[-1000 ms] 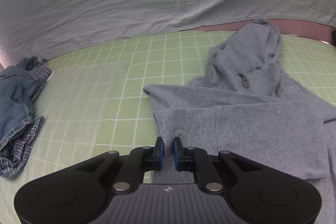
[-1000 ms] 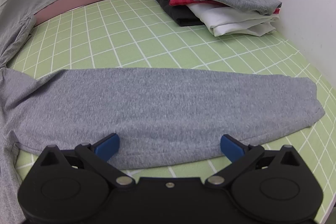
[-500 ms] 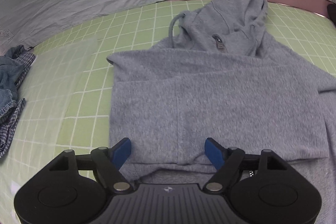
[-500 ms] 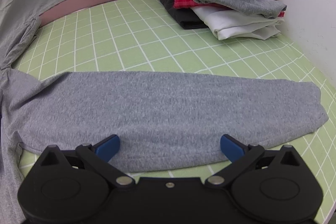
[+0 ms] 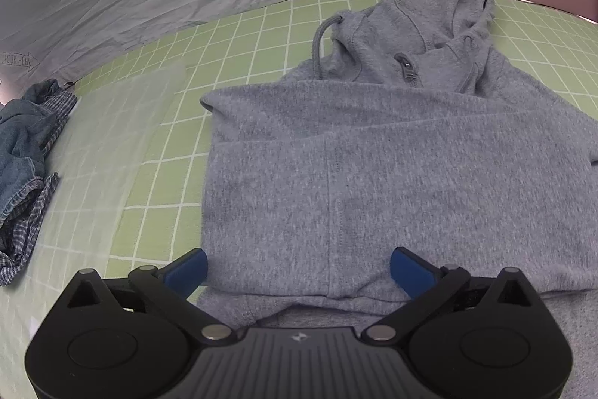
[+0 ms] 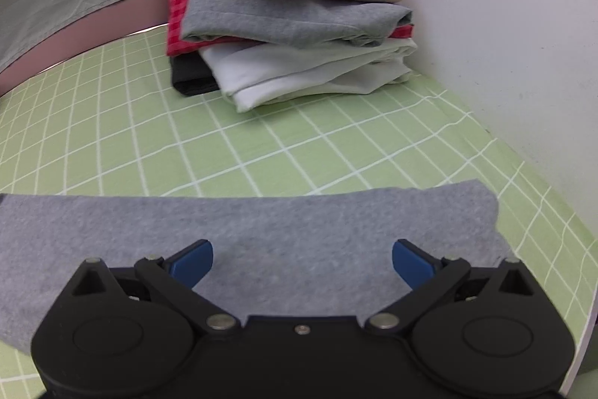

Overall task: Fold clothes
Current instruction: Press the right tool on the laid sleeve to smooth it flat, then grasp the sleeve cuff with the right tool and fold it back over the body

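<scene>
Grey hoodie flat on the green grid mat that covers the table, hood at the far end with its drawstring looping to one side and the zip pull showing at the neck. One sleeve lies folded across the chest, its cuff end near the hoodie's left edge. The other sleeve stretches out straight along the mat in the right wrist view, cuff end pointing toward the table's edge.

Left hand-held gripper sits over the hem, blue pads spread wide, nothing between them. Right hand-held gripper hovers over the outstretched sleeve, also spread wide, nothing pinched.

So this looks like a fold partway along: one sleeve in, one out. My read is that the outstretched sleeve wants bringing across next. To do that well, pinch close to the cuff through both layers, lift just enough to clear the body, carry it across parallel to the first sleeve, and lay it so the fold line runs straight down the side seam. The left one could pin the body near the hem so the fleece doesn't drag. The cloth looks thick and soft, so it should hold a crease loosely.

No containers in view. Beyond the sleeve, a stack of folded clothes sits by the wall: beige on top, grey, red check, white, black beneath. On the left, a crumpled heap of denim and check fabric lies at the mat's edge.
</scene>
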A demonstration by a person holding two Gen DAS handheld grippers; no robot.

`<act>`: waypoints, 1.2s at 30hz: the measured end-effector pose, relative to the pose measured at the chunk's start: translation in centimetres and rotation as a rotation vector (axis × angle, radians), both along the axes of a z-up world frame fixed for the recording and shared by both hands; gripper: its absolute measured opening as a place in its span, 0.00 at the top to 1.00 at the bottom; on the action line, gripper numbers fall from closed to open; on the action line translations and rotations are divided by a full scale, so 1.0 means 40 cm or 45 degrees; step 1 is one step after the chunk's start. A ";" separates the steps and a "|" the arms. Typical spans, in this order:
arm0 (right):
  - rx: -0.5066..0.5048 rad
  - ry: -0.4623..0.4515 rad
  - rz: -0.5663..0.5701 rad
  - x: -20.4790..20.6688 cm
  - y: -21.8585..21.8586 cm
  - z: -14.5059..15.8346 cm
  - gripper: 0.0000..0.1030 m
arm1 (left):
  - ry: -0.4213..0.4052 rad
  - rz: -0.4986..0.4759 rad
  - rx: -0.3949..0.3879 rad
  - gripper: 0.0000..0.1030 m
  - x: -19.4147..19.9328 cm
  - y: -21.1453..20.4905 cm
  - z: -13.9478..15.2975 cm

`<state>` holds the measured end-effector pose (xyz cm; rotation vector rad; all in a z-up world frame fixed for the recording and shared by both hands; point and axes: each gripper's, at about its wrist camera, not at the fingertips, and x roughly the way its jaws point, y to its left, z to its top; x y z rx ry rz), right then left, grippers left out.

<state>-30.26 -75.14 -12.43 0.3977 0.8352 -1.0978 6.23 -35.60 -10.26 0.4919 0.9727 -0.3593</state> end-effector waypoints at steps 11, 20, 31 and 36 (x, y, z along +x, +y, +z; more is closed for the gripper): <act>-0.020 -0.029 -0.237 -0.143 -0.147 -0.025 0.00 | -0.001 0.022 0.021 0.00 0.000 -0.008 0.001; 0.019 -0.111 -0.256 -0.193 -0.175 -0.037 0.00 | -0.005 0.015 0.054 0.00 0.001 -0.019 0.002; 0.053 -0.125 -0.182 -0.177 -0.131 -0.006 0.63 | -0.011 0.061 0.032 0.00 -0.004 -0.013 0.000; 0.028 -0.163 -0.122 -0.149 -0.057 0.042 0.88 | 0.058 0.124 -0.012 0.00 0.005 0.007 0.011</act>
